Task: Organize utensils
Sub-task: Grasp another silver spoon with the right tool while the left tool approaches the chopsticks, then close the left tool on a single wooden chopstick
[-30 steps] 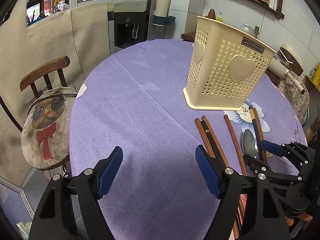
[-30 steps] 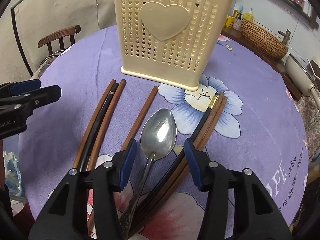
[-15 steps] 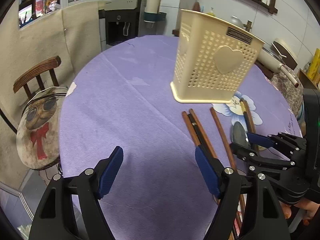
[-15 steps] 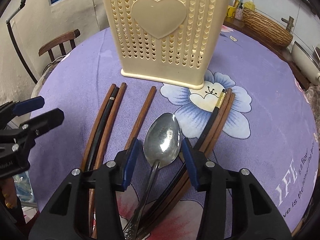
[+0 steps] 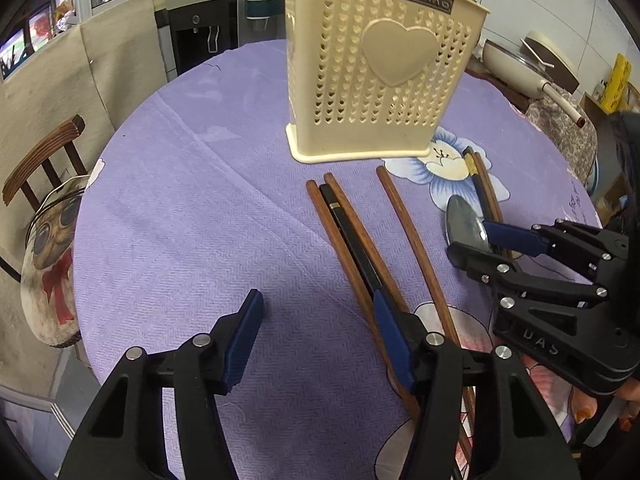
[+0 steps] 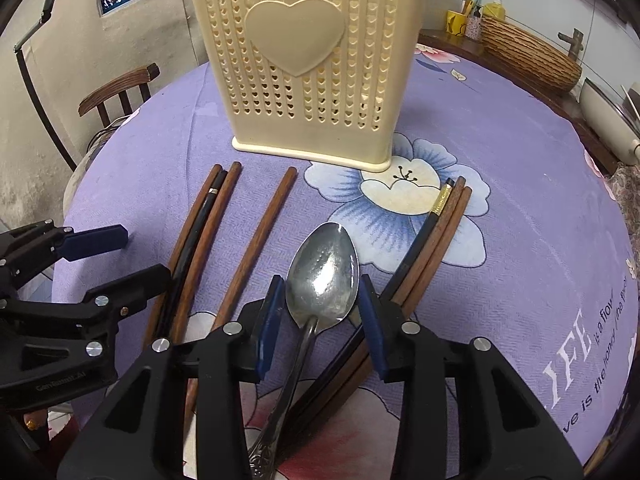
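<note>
Right gripper (image 6: 320, 312): jaws closing around the metal spoon (image 6: 322, 276), pads flanking its bowl, not yet pressing; spoon lies flat on the purple tablecloth (image 6: 520, 200) among wooden chopsticks (image 6: 260, 240), before the upright cream utensil holder (image 6: 308, 80); left gripper (image 5: 316, 336): jaws closing, about half open, nothing between them, beside the left chopstick bundle (image 5: 348, 236).

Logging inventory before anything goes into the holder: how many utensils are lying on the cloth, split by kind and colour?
Brown wooden chopsticks: 5
Black chopsticks: 2
Metal spoon: 1
Total: 8 utensils, all lying on the purple tablecloth in front of the cream holder.
</note>
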`<state>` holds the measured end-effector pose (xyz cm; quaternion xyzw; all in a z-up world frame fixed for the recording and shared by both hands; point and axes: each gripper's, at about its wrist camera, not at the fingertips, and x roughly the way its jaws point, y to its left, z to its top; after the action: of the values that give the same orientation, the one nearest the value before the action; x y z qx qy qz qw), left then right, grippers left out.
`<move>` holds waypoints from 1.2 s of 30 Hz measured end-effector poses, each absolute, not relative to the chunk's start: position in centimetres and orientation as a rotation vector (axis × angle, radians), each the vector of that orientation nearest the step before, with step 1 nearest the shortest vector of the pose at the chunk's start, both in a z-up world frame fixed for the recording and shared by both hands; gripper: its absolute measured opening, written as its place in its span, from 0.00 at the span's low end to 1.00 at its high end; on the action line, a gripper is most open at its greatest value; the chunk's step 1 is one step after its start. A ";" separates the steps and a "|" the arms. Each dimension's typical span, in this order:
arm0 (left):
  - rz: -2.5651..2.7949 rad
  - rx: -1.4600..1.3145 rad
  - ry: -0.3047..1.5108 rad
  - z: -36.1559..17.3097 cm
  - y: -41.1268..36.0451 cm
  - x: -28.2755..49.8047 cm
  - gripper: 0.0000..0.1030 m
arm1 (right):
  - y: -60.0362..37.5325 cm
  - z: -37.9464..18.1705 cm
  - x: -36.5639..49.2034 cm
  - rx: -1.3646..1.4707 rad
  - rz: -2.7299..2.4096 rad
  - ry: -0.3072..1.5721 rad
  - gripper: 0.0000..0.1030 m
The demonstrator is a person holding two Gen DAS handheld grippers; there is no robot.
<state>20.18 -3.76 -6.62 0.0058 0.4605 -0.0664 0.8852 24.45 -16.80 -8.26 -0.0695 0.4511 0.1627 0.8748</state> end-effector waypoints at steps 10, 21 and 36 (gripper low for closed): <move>-0.096 0.049 0.970 -6.2 -4.1 20.8 0.49 | -16.8 -8.3 24.3 -0.141 0.332 0.938 0.37; -0.124 -0.049 0.998 -5.9 -3.0 21.2 0.42 | -16.6 -8.4 24.4 -0.141 0.317 0.934 0.37; -0.092 -0.001 1.030 -6.5 -5.0 22.3 0.37 | -16.3 -8.4 24.4 -0.140 0.298 0.934 0.37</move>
<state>22.30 -4.96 -6.52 -0.0007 0.4923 -0.0438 0.8693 24.43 -16.32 -8.43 -0.0669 0.4483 0.1430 0.8798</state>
